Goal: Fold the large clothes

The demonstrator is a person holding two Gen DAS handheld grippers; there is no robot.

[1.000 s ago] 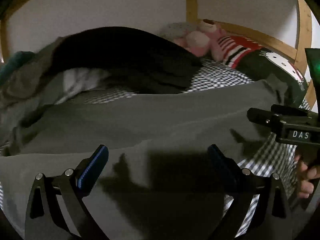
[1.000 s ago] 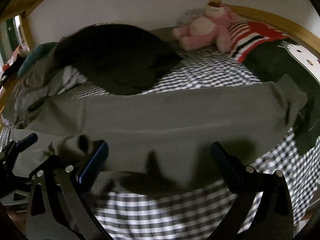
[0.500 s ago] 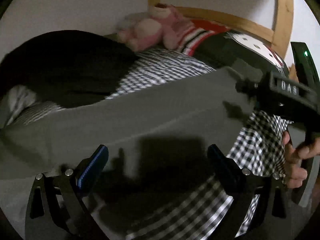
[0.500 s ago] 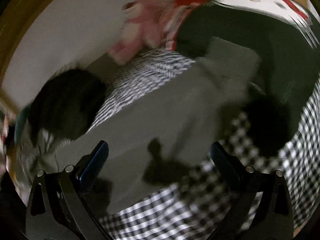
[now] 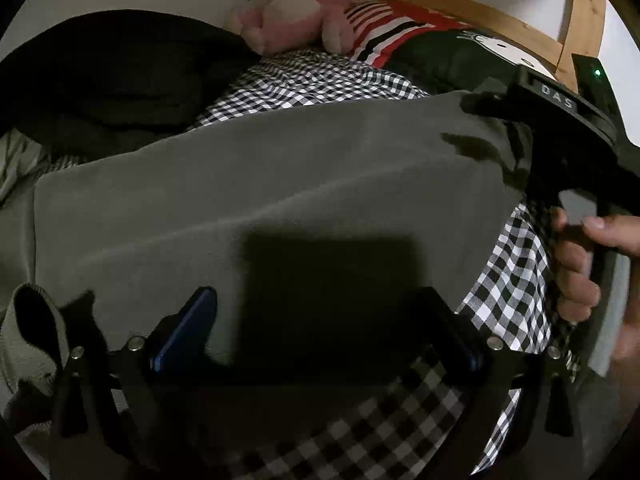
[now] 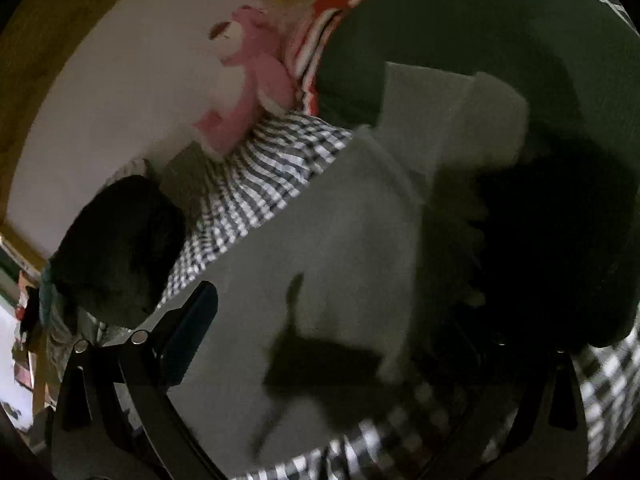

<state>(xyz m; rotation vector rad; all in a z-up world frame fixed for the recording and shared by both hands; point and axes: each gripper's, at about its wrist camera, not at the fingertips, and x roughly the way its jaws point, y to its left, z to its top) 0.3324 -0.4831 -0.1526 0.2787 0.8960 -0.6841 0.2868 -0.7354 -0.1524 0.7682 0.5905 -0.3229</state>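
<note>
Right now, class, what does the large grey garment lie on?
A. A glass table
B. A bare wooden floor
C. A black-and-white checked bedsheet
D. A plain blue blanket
C: the grey garment is spread over the black-and-white checked bedsheet, which shows past its far edge and its right end in the left wrist view.

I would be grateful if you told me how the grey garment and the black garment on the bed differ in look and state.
The grey garment is spread flat in a long smooth band across the checked sheet; the black garment sits bunched in a rumpled heap further back. The grey garment is pale and lies under both grippers; the black garment is far darker and lies apart from them. Both rest on the same bed.
</note>
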